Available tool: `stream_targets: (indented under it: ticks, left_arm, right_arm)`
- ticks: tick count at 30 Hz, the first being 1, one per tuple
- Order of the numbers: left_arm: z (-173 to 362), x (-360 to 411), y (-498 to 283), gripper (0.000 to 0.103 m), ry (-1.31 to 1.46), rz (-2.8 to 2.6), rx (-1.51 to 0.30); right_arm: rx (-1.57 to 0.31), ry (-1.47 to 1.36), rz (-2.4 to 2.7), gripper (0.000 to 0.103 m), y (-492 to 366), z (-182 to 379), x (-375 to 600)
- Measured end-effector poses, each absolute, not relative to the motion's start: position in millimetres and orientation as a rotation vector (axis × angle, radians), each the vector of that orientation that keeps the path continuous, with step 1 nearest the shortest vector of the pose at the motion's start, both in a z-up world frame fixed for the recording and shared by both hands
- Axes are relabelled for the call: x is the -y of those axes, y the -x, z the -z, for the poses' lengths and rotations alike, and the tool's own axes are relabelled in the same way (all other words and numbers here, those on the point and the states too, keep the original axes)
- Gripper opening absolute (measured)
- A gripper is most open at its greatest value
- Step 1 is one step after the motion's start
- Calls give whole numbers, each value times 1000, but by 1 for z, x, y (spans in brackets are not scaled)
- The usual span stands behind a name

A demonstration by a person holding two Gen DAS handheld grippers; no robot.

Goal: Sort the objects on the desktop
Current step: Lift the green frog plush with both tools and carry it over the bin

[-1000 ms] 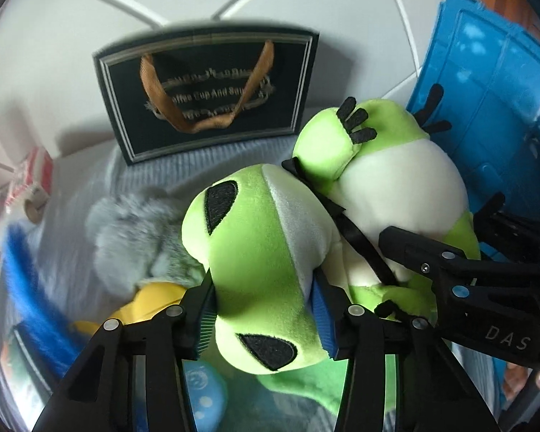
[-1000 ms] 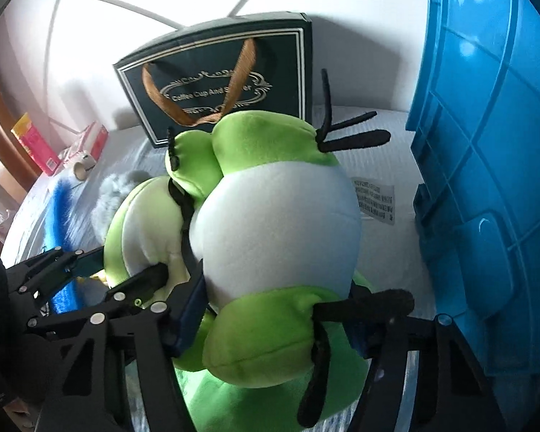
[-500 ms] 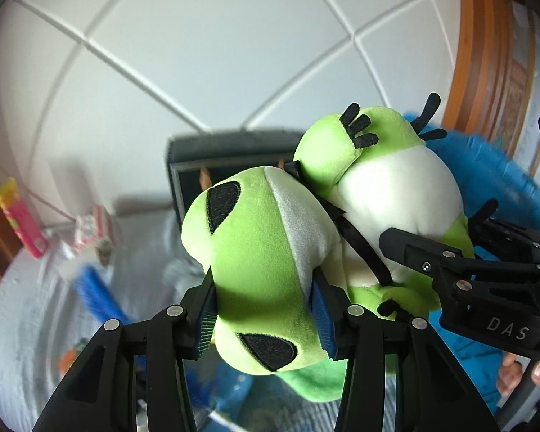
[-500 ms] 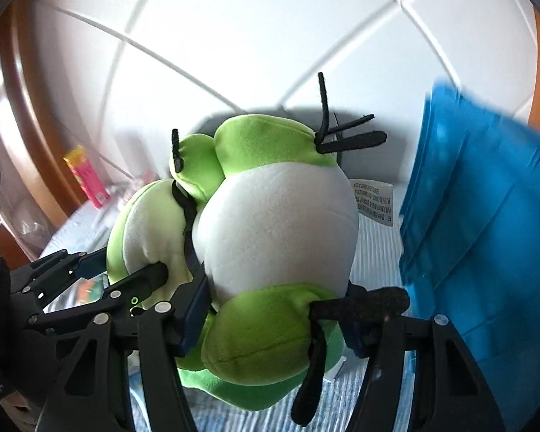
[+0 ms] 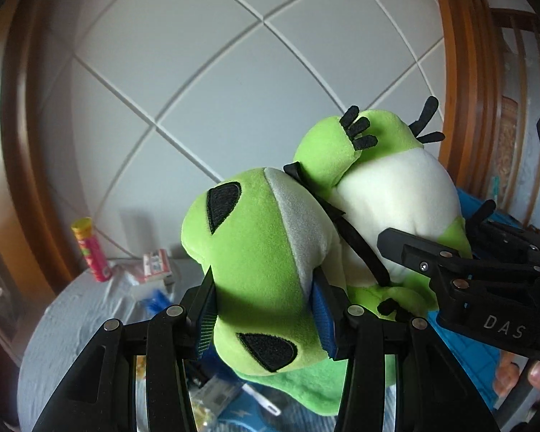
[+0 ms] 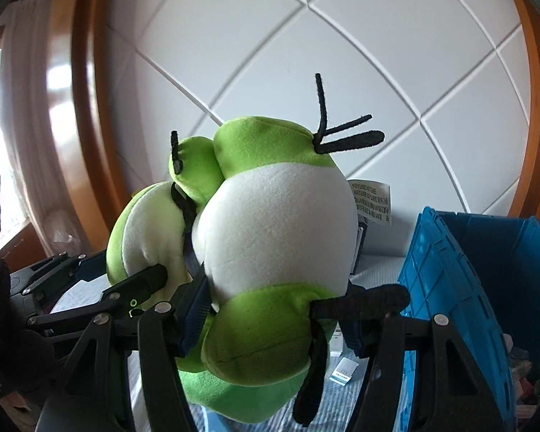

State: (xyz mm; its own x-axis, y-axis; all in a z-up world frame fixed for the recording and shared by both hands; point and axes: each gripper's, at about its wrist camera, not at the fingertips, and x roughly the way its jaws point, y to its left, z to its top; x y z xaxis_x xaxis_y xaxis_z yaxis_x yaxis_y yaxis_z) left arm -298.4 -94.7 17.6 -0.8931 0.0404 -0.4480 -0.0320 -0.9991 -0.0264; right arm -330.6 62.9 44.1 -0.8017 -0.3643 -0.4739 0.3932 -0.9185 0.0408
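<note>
I have both grippers, left gripper (image 5: 266, 306) and right gripper (image 6: 273, 320), clamped on the frog plush (image 6: 270, 237), carrying it; next, over the blue crate (image 6: 486, 280) beside it, then release.

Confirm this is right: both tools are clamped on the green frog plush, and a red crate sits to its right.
Not quite: the crate is blue, as the right wrist view shows. Both the left tool and right tool are clamped on the green frog plush.
</note>
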Motion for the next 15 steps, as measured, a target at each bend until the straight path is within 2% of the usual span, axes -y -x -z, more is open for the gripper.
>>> stream_targets:
  ticks: [15]
  left_arm:
    - [-81,16,154,46,580,-3133,21]
  right_arm:
    - [-108,-534,2570,61,189,-102,-126]
